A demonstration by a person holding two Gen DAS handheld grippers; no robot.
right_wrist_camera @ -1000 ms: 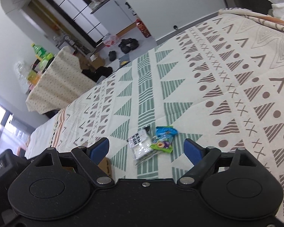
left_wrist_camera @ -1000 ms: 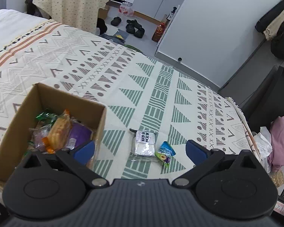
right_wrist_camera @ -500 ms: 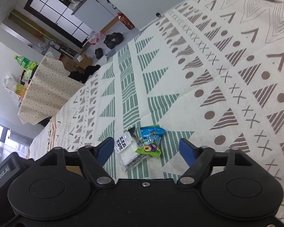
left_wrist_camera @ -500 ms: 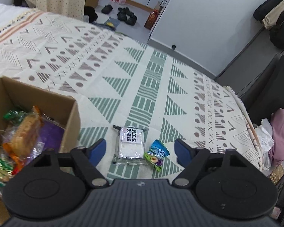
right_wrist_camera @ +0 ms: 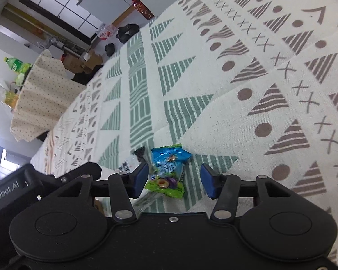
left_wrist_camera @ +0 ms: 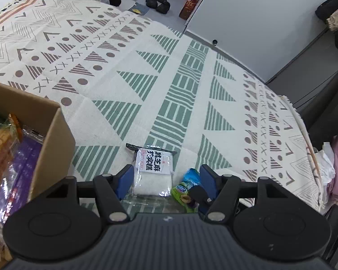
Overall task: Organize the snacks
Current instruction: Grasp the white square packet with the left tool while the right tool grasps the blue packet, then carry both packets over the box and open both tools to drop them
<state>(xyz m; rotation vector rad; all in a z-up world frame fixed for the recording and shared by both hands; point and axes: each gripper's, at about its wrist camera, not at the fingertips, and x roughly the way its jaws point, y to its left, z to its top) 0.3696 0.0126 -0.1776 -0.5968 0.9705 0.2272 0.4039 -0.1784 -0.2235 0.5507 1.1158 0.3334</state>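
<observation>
Both grippers are now seen lower and closer to the two loose snacks than a second ago, and the jaws of each have just been closing. Largest in view, the patterned bedspread is spread with green and brown triangles, and everything is carried on it. At its left edge in the left wrist view, the cardboard box is seen already stocked with wrapped snacks, a purple packet among them. Next, the left gripper is held at a middling width around the white cake packet, which lies flat on a green stripe just right of the box; its left pad looks very near the clear wrapper, but contact cannot be confirmed, and the packet is not clamped. The right gripper is likewise narrowed to a middling width, with the blue-and-green candy packet lying between its fingers, a clear gap left on the right side. That candy packet is found just beside the white packet, on its right in the left wrist view.
</observation>
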